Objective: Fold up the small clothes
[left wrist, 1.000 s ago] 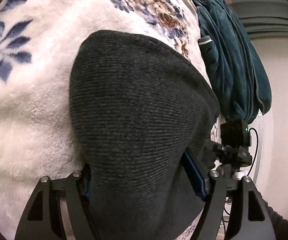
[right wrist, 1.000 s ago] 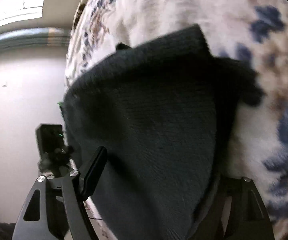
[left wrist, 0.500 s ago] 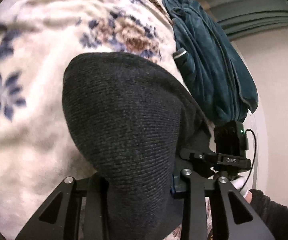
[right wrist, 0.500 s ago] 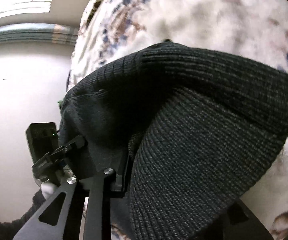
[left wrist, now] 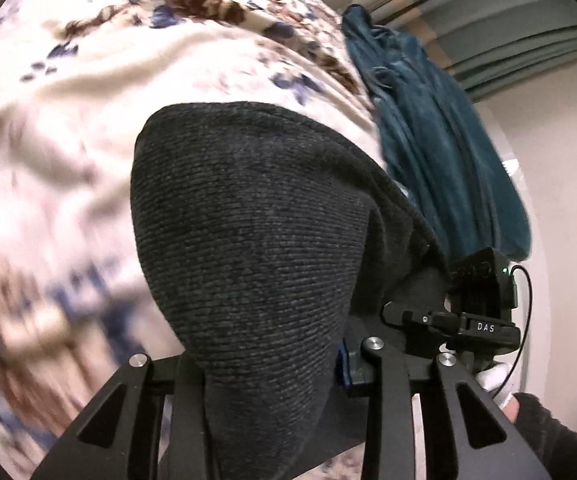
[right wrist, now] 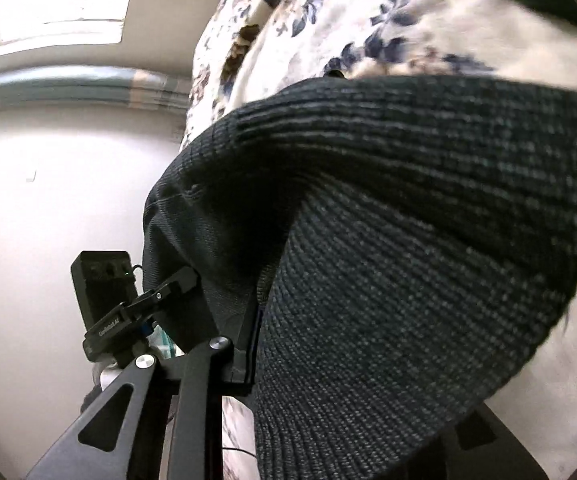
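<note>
The knit garment (left wrist: 256,248), dark grey and ribbed, fills the centre and lower part of both views, bunched and doubled over itself above the floral blanket (left wrist: 68,140). Which garment it is cannot be told; it looks like a small knit piece such as a hat. The left gripper (left wrist: 272,364) has its fingers closed narrowly on one bunched lower edge of the knit, cloth draping over and between them. The right gripper (right wrist: 328,368) grips the other edge: one finger presses against the fabric at lower centre of its view, the other is hidden beneath the knit. Judged from the drape, the fabric is soft, light, stretchy and not slippery; it will sag and hold no crease unless laid flat and pressed. The ribbed edge is the best place to hold, at two points apart, as thicker bunches may slip unevenly. The blanket, cream plush with blue and brown flowers, covers what appears to be a bed and is soft, so it gives little backing for pressing a fold. A teal garment (left wrist: 440,140) lies at the upper right of the left view. Pale walls, a striped curtain (left wrist: 508,32) and a bright window (right wrist: 60,4) lie beyond.
</note>
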Demonstrator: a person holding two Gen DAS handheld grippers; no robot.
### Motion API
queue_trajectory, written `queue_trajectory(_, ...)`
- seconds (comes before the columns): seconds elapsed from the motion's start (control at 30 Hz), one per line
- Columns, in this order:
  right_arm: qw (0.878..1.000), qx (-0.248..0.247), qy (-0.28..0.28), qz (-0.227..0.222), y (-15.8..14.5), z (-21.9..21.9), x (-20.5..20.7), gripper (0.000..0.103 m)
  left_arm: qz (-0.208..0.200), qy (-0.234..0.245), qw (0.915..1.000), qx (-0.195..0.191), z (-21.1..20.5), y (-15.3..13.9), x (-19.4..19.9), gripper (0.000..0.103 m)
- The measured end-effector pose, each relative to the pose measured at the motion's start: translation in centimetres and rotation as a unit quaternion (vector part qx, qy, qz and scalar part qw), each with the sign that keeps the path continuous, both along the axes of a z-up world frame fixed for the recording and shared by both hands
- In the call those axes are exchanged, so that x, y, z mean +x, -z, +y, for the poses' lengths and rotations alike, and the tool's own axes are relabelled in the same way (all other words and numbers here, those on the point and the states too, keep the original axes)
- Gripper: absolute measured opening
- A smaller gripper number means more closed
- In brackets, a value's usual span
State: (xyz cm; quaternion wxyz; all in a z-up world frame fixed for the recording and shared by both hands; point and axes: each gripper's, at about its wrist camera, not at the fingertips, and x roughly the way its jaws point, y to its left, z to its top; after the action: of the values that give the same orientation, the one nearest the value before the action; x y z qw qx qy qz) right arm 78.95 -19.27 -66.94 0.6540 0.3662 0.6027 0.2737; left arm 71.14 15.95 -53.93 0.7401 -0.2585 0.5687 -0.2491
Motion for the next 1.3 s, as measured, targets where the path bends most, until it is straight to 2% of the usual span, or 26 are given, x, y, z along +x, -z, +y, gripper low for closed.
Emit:
queue_trajectory(0.07,1.0,-0.011,0.011,0.01,1.5,0.6,2.0,0.025,0.02,0.006,0.9997,0.011,0.7,2.2,2.5,0.031)
queue_trajectory(0.13,0.999,-0.043,0.01,0.029,3.2,2.1,3.9,0.029,0.048,0.015,0.9981,0.035,1.1,4.7,3.9,0.04)
queue_trajectory(0.2,0.995,-0.085,0.02,0.056,4.6,1.8,5.2,0.037,0.064,0.009,0.9974,0.033,1.7,6.4,4.1,0.047)
queue_trajectory(0.3,0.993,-0.082,0.055,0.068,4.7,-0.5,4.7,0.038,0.055,0.003,0.9984,0.013,2.4,6.5,2.9,0.048)
queue_trajectory(0.4,0.99,-0.089,0.096,0.055,4.5,-2.6,3.0,0.035,0.042,-0.002,0.9989,0.021,3.5,6.3,1.7,0.05)
queue_trajectory(0.47,0.988,-0.095,0.12,0.033,4.0,-3.5,2.6,0.025,0.035,-0.014,0.9987,0.035,3.8,6.0,1.3,0.051)
queue_trajectory(0.57,0.983,-0.145,0.112,0.026,3.6,-4.3,2.7,0.025,0.018,-0.038,0.9964,0.074,3.4,4.6,0.8,0.051)
queue_trajectory(0.63,0.974,-0.209,0.088,0.011,2.2,-2.3,3.1,0.028,0.002,-0.062,0.9893,0.132,2.9,3.2,0.2,0.057)
queue_trajectory(0.67,0.963,-0.258,0.075,-0.004,0.9,-0.4,3.2,0.041,0.001,-0.068,0.9846,0.161,2.6,2.9,0.0,0.062)
queue_trajectory(0.7,0.951,-0.3,0.067,-0.014,-0.2,1.3,3.0,0.062,0.001,-0.077,0.9785,0.191,2.4,2.4,-0.4,0.074)
queue_trajectory(0.73,0.94,-0.334,0.062,-0.024,-1.3,1.9,2.3,0.077,0.002,-0.091,0.9696,0.227,2.0,1.7,-1.1,0.083)
queue_trajectory(0.77,0.933,-0.353,0.061,-0.032,-2.2,2.3,1.7,0.102,0.001,-0.098,0.9624,0.253,1.7,1.0,-1.8,0.085)
queue_trajectory(0.83,0.908,-0.411,0.06,-0.051,-4.4,2.9,-0.6,0.103,-0.008,-0.106,0.9516,0.288,1.1,-0.4,-3.4,0.096)
queue_trajectory(0.87,0.895,-0.438,0.059,-0.065,-5.5,3.9,-1.3,0.103,-0.013,-0.105,0.9488,0.298,0.8,-1.0,-4.0,0.098)
queue_trajectory(0.9,0.88,-0.465,0.055,-0.081,-6.8,4.6,-3.0,0.103,-0.027,-0.103,0.9425,0.317,0.0,-2.3,-5.2,0.098)
queue_trajectory(0.93,0.87,-0.481,0.054,-0.09,-7.9,5.1,-4.3,0.103,-0.033,-0.103,0.9389,0.327,-0.3,-3.2,-6.4,0.098)
queue_trajectory(1.0,0.859,-0.498,0.055,-0.105,-10.2,6.2,-6.2,0.103,-0.04,-0.097,0.9354,0.338,-1.0,-5.0,-8.0,0.098)
queue_trajectory(1.17,0.845,-0.513,0.084,-0.124,-16.2,6.9,-11.0,0.103,-0.073,-0.089,0.9313,0.346,-3.5,-10.7,-11.6,0.099)
queue_trajectory(1.3,0.845,-0.506,0.105,-0.137,-21.6,6.6,-14.9,0.103,-0.105,-0.081,0.9249,0.356,-5.0,-16.0,-14.9,0.099)
